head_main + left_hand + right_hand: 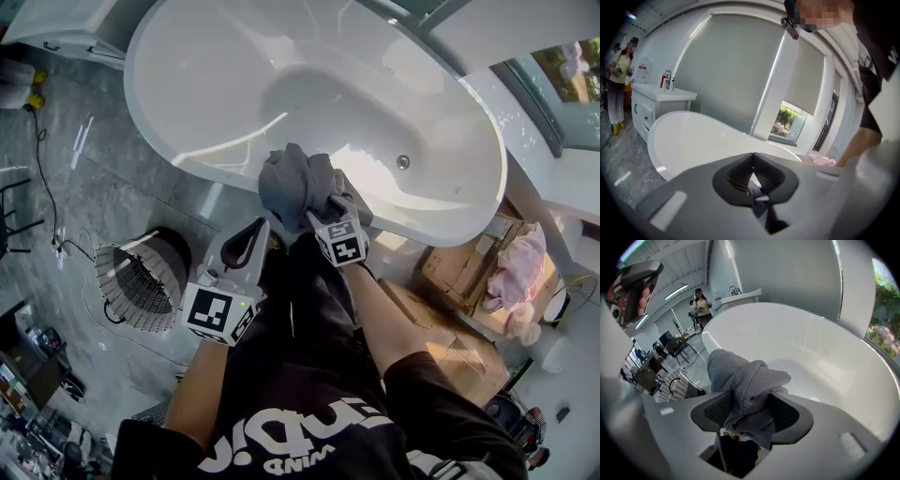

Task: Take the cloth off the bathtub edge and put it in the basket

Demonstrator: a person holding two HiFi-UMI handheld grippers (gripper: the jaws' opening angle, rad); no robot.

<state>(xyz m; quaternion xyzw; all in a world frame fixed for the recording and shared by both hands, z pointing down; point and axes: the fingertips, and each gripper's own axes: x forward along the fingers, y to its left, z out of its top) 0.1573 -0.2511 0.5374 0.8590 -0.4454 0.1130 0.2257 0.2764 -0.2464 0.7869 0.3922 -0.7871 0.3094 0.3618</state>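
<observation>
Right gripper [752, 412] has its jaws clamped on the grey cloth [295, 178], which is bunched in a wad right over the near rim of the bathtub [216, 66]. Left gripper [251, 236] sits just outside that rim, jaws pressed together with nothing in them. The wire basket [141, 277] is on the floor beside the tub.
</observation>
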